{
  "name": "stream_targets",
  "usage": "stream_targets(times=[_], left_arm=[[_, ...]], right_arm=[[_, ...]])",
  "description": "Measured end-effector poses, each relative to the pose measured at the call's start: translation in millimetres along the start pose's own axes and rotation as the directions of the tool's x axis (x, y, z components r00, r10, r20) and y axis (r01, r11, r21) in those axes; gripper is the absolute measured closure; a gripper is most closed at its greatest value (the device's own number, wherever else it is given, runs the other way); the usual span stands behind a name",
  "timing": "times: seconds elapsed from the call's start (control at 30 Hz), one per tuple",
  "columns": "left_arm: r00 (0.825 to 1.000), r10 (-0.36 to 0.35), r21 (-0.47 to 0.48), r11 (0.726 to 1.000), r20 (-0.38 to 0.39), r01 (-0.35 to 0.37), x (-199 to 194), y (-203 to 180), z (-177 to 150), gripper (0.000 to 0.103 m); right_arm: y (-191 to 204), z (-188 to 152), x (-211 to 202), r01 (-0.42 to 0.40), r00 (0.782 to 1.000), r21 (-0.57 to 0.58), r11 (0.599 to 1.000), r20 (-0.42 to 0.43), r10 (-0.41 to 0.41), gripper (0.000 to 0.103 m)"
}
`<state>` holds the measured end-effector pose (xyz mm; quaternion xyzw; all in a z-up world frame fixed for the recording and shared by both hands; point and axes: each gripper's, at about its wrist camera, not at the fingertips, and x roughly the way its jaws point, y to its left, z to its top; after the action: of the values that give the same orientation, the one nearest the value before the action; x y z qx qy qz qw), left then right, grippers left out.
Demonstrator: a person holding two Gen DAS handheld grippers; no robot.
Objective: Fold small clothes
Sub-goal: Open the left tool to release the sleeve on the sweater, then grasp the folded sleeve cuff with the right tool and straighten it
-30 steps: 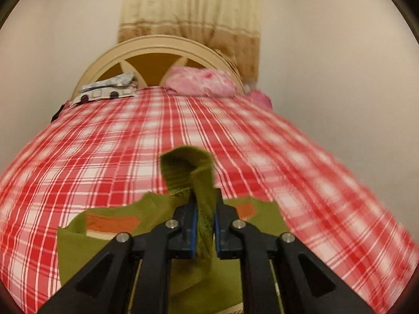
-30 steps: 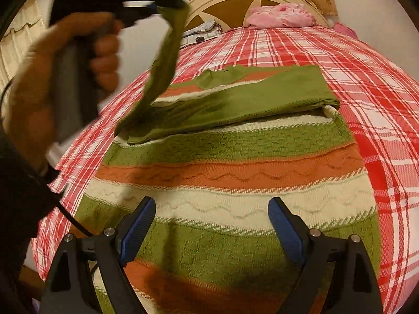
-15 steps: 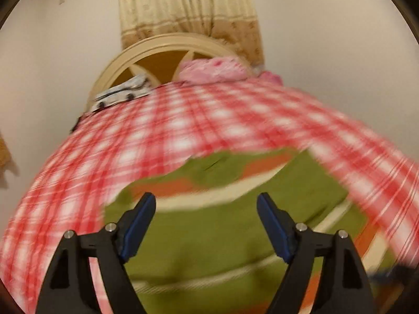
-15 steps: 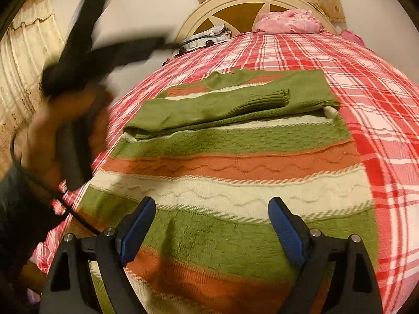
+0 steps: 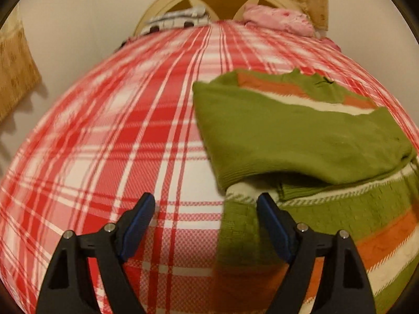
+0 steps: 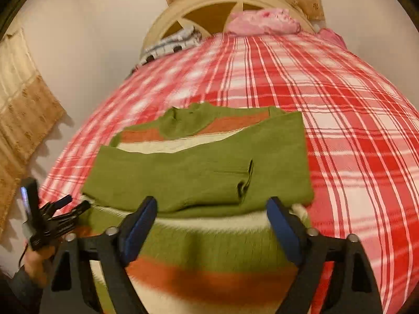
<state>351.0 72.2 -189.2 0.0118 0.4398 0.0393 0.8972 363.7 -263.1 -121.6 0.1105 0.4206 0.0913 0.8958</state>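
Because the striped sweater [image 6: 209,225] is a soft, limp, fairly thick knit, spread on the near part of the checked bed [image 6: 340,104] with both green sleeves [image 6: 199,178] laid across its chest, it is judged light but floppy. The left gripper [image 5: 205,209] is held apart and empty over the sweater's left edge; the right gripper [image 6: 212,212] is closing, nothing yet pinched. Hem corners are best taken.

Cream walls [image 6: 91,39], beige curtains [image 6: 23,104], arched headboard [image 6: 209,2], red plaid bedspread [image 6: 353,117].
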Motion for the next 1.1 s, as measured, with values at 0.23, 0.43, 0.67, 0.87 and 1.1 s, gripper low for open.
stream_targets(times=[0.23,0.43,0.67,0.87,1.1], left_arm=[[0.997,-0.037,-0.029,0.999,0.063,0.039,-10,7,-4,0.019],[0.998,-0.053,0.074,0.996,0.022,0.051,-3,-15,4,0.006],[1.0,-0.002,-0.083,0.997,-0.029,0.0,23,10,17,0.0],[0.999,0.02,-0.09,0.996,-0.044,-0.024,27,9,13,0.0],[0.999,0.0,-0.098,0.995,-0.045,-0.005,25,14,12,0.0]], right_arm=[[-6,8,48,0.038,0.994,0.0,0.999,-0.099,-0.038,0.039],[-3,4,64,0.033,0.992,-0.033,0.999,-0.117,-0.037,0.072],[13,13,32,0.037,0.999,-0.115,0.993,0.009,-0.036,0.098],[2,16,21,0.121,0.992,-0.13,0.984,0.05,-0.115,0.098],[-33,3,48,0.133,0.99,-0.05,0.99,-0.027,-0.135,0.098]])
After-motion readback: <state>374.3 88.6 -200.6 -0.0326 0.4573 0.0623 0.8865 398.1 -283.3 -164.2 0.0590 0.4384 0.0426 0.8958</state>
